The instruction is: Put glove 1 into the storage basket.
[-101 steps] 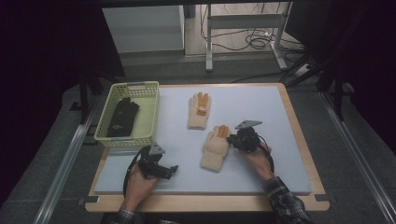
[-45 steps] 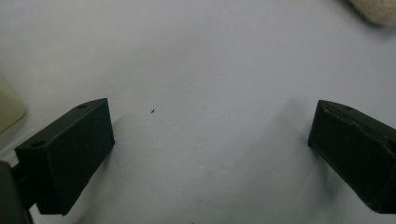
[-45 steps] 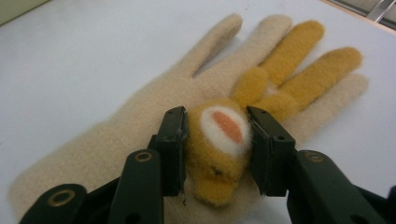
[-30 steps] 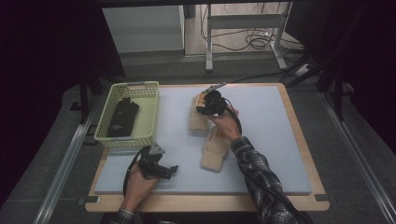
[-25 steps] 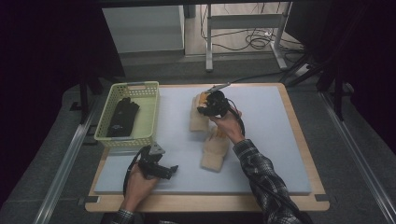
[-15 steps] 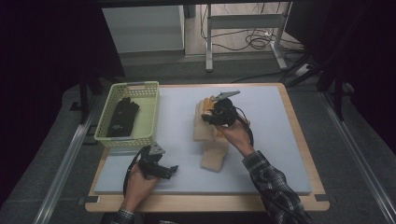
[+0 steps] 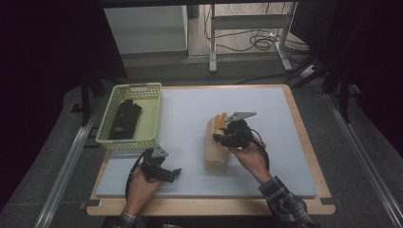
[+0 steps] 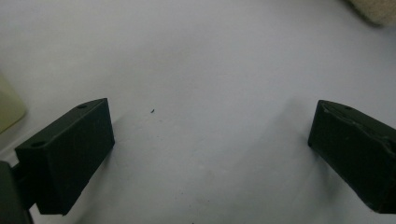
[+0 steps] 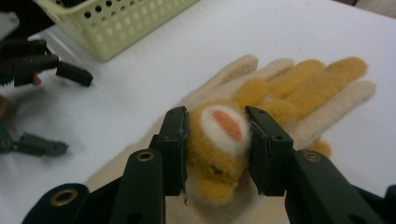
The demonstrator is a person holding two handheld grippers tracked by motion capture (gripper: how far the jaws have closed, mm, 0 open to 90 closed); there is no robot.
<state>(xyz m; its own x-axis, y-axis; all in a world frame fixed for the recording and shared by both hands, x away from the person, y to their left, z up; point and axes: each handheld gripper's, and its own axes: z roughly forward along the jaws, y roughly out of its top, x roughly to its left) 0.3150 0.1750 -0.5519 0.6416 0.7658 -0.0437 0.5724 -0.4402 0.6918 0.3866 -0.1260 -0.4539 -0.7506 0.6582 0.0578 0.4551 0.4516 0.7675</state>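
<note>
Now the right gripper [image 9: 215, 149] clamps a yellow glove [image 9: 219, 140] between its jaws, directly above a cream glove [image 7: 216, 154] lying mid-mat (the two overlap). Well apart, the left gripper [image 8: 210, 158] rests wide open, nothing between its jaws.

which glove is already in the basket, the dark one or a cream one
The black glove, lying inside the yellow-green basket. The cream-and-orange glove is out on the mat, clamped in the right gripper.

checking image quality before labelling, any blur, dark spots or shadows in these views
High view: dark surround, evenly lit table. Right gripper view: the glove is sharp, the left gripper at the edge blurred. Left gripper view: soft, with faint shadows beside its fingers.
</note>
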